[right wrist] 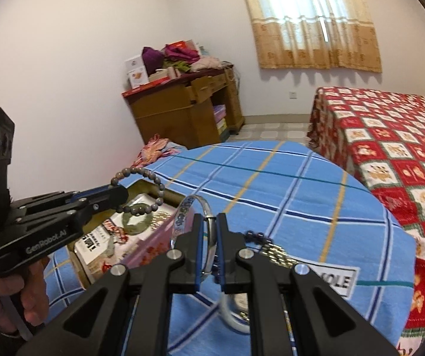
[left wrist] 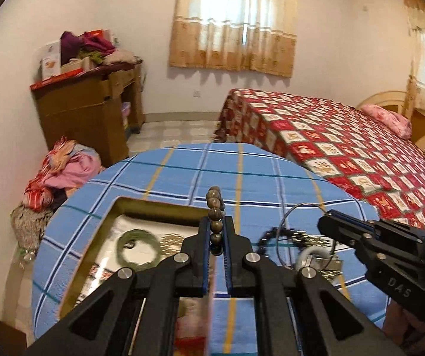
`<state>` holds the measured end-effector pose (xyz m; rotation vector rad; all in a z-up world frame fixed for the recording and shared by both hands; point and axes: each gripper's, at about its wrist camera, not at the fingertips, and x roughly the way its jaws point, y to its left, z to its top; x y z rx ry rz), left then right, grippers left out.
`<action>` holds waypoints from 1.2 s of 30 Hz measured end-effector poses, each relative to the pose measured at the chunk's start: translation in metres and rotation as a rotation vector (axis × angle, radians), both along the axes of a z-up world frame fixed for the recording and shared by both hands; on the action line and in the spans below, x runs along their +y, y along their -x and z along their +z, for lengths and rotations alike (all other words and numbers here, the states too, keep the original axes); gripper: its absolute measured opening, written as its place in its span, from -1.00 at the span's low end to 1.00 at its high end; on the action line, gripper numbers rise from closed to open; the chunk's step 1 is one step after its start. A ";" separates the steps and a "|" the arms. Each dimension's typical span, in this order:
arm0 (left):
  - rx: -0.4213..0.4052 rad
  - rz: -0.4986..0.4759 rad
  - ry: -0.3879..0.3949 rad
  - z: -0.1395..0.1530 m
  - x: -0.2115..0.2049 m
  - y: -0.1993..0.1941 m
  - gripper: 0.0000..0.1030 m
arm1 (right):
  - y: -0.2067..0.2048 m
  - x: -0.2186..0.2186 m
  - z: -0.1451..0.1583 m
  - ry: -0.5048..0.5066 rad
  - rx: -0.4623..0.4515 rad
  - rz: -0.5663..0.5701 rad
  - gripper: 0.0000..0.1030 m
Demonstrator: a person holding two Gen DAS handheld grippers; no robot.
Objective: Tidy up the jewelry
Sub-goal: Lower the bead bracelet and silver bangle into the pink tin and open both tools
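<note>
My left gripper is shut on a brown bead bracelet, held above the open gold-rimmed jewelry box; it also shows in the right wrist view with the bracelet hanging from it. My right gripper is shut on a thin silver bangle, lifted over the blue plaid table; it shows in the left wrist view with the bangle. A green jade bangle lies in the box. A black bead bracelet, a gold chain and a white ring lie on the table.
A bed with a red patterned cover stands right of the table. A wooden desk piled with clothes and boxes is against the far wall. A heap of clothes lies on the floor at left. A white label lies on the tablecloth.
</note>
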<state>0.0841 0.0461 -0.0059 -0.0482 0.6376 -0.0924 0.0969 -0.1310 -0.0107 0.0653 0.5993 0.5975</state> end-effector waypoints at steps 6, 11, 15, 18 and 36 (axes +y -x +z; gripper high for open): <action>0.005 0.092 -0.033 -0.005 0.028 0.001 -0.87 | -0.007 0.029 0.008 0.015 -0.006 0.074 -0.79; 0.025 0.129 -0.021 -0.010 0.044 -0.001 -0.87 | -0.015 0.052 0.008 0.031 0.002 0.125 -0.79; 0.030 0.149 -0.025 -0.012 0.053 0.002 -0.87 | -0.022 0.066 0.005 0.037 0.016 0.151 -0.79; 0.036 0.163 -0.026 -0.014 0.058 0.001 -0.87 | -0.024 0.076 0.003 0.053 0.019 0.171 -0.79; 0.099 0.197 -0.014 -0.038 0.075 -0.006 -0.87 | -0.033 0.107 -0.033 0.128 0.091 0.221 -0.79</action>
